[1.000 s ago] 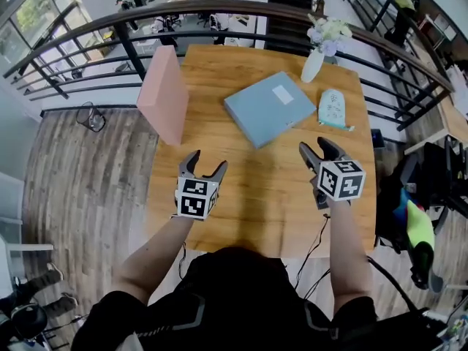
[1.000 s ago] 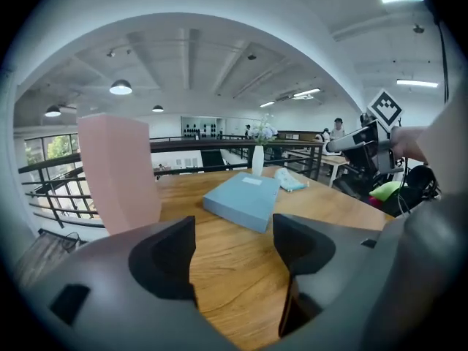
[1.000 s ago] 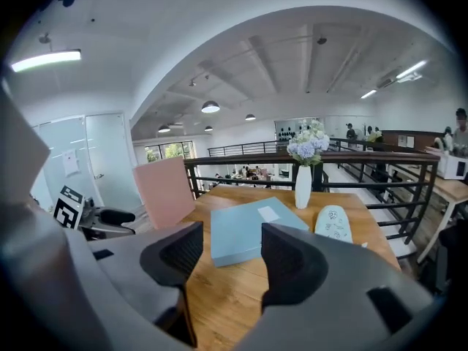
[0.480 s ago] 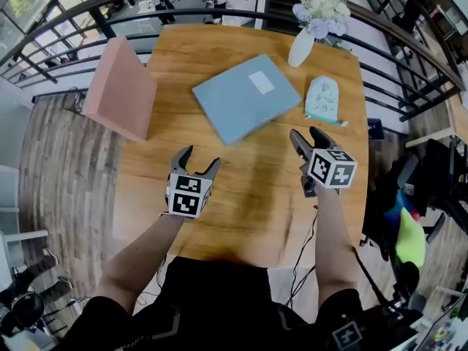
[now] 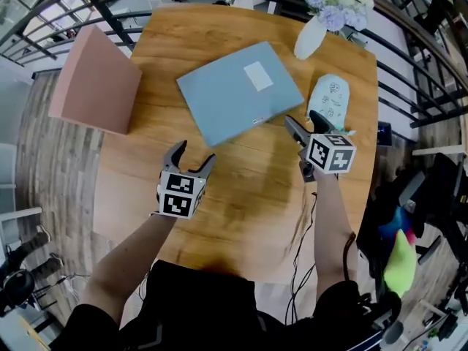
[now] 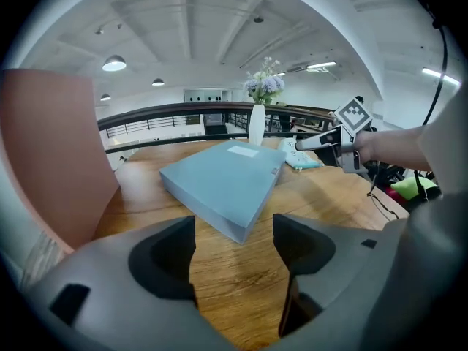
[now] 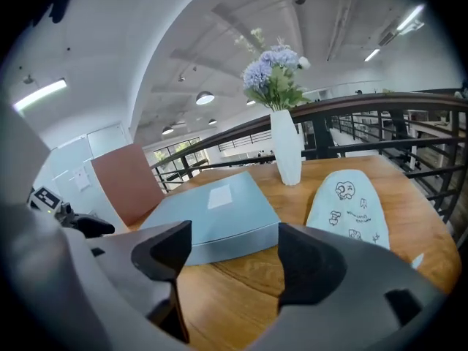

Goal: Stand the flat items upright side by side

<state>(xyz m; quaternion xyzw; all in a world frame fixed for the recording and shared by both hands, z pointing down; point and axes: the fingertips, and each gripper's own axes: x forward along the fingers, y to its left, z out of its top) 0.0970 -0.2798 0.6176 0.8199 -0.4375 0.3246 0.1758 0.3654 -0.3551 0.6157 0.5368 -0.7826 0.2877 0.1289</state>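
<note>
Closing on the flat blue file: my left gripper gapes empty near its front corner, while my right gripper, jaws just widened and empty, has come beside its right edge. Grasping it looks next.
</note>
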